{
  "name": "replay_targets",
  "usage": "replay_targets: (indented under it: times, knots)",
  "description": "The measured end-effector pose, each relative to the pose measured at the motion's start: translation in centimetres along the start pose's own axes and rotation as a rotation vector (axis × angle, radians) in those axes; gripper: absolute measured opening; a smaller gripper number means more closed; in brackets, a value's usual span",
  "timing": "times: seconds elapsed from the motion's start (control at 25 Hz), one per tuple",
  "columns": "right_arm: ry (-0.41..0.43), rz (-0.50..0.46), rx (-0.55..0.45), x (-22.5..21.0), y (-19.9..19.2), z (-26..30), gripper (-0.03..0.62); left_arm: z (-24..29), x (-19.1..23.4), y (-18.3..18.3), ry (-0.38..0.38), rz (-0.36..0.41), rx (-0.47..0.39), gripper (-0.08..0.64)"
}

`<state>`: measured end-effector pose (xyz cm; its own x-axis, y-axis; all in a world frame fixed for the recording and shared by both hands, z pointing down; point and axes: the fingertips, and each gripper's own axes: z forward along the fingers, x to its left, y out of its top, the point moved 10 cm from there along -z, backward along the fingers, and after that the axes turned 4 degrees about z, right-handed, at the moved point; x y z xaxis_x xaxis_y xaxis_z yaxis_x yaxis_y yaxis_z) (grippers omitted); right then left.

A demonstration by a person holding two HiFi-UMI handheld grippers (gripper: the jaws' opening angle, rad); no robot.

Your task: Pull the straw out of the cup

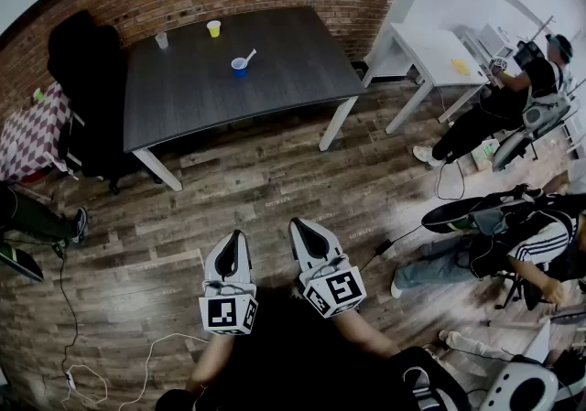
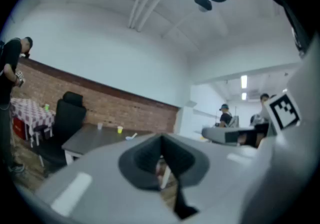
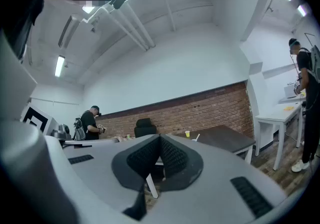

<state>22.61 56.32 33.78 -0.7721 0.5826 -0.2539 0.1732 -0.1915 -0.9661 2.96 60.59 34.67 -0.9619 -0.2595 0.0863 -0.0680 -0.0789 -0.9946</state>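
A blue cup [image 1: 239, 68] with a white straw [image 1: 248, 57] leaning out of it stands on the dark table [image 1: 275, 80], far ahead of me. In the left gripper view the cup [image 2: 130, 137] is small and distant, and so is the cup [image 3: 196, 139] in the right gripper view. My left gripper [image 1: 240, 235] and right gripper [image 1: 296, 223] hang side by side over the wooden floor, well short of the table. Both point level toward it. The left gripper [image 2: 161, 138] and the right gripper [image 3: 160, 137] are each shut on nothing.
A yellow cup [image 1: 214, 28] and a clear cup [image 1: 161, 39] stand near the table's far edge. A black office chair [image 1: 84, 70] sits at its left end. A white desk [image 1: 435, 48] and seated people [image 1: 513, 240] are at the right. Cables [image 1: 137, 359] lie on the floor.
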Motion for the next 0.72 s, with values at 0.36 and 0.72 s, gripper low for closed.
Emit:
replay_targets:
  times: [0.36,0.72]
  knots:
    - [0.000,-0.008,0.006,0.6,-0.2,0.4,0.003,-0.3,0.6,-0.3,0.003,-0.015,-0.006,-0.002]
    - [-0.011,0.004,-0.010,1.7,-0.5,1.4,0.003,-0.7,2.3,-0.2,-0.002,-0.005,-0.011,-0.002]
